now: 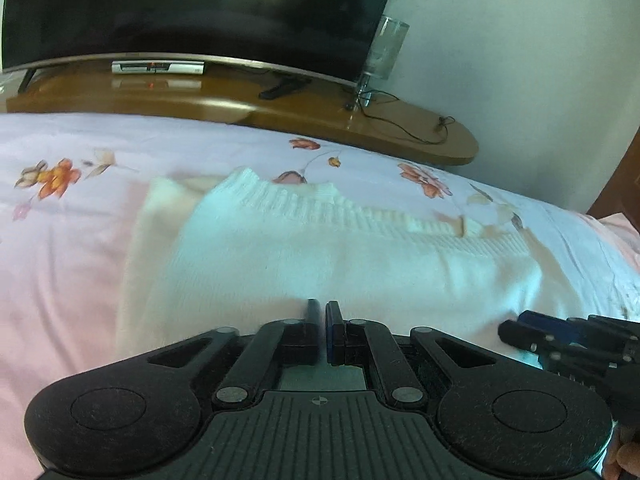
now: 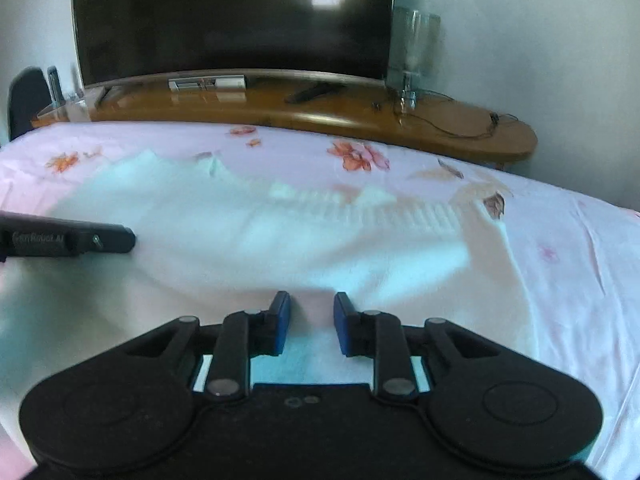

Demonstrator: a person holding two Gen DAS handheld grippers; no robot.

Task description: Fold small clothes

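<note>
Nearest are two grippers, one in each of the person's hands, both low over one white knitted sweater [image 1: 304,248] that lies spread flat on the bed. The left gripper [image 1: 323,305] has its jaws pressed together, and nothing shows between them; its tips are right at the sweater's near edge, though I cannot tell if they pinch any fabric. The right gripper [image 2: 312,300] has its jaws a little apart with bare knit showing in the gap, gripping nothing. The sweater's ribbed band runs along its far edge. Under it is one pink bedsheet [image 1: 60,240] printed with orange flowers. Beyond the bed stands one curved wooden bench [image 1: 280,108] carrying one dark television [image 1: 192,8], one silver set-top box [image 1: 158,67], one remote [image 1: 280,89] and one clear glass vase [image 1: 386,50].
</note>
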